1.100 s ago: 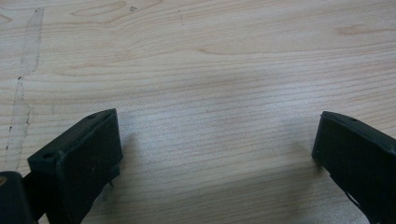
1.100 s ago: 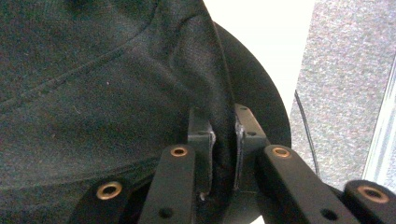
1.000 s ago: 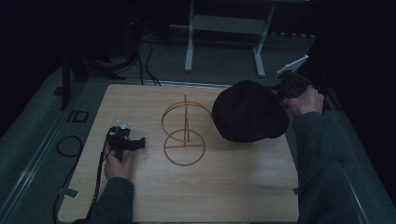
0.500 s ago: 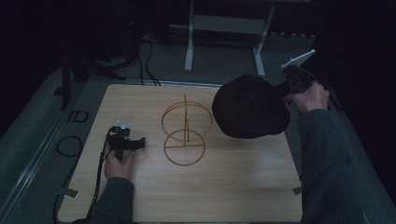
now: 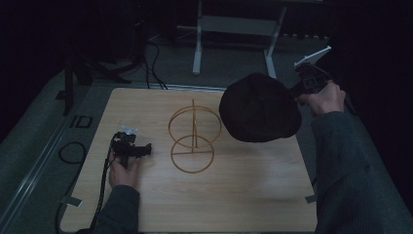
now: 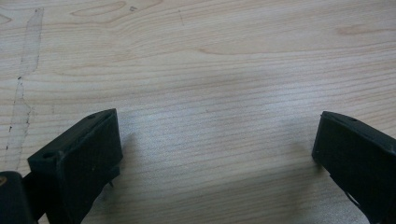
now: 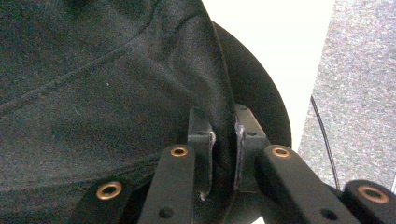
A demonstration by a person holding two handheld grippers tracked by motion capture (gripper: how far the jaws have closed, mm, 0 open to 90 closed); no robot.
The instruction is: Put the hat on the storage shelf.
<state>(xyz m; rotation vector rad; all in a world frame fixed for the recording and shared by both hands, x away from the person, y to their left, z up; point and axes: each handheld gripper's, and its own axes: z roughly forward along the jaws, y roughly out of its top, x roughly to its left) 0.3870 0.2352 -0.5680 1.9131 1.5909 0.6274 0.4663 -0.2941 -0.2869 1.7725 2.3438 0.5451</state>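
A black cap (image 5: 258,108) hangs in the air over the table's back right part, held at its edge by my right gripper (image 5: 298,91). Up close, the two jaws of my right gripper (image 7: 223,149) pinch a fold of the cap's black cloth (image 7: 93,84). A gold wire stand (image 5: 193,139) made of two rings on a post is on the table's middle, left of the cap. My left gripper (image 5: 146,149) rests on the table at the left, pointing toward the stand. Its jaws stand wide apart over bare wood (image 6: 210,116), with nothing between them.
The wooden table (image 5: 234,195) has free room in front and to the right of the stand. Grey carpet surrounds it, with cables (image 5: 73,151) at the left and a white desk frame (image 5: 234,29) behind.
My right gripper has lifted the cap up and a little toward the back right. The left gripper has stayed where it was.
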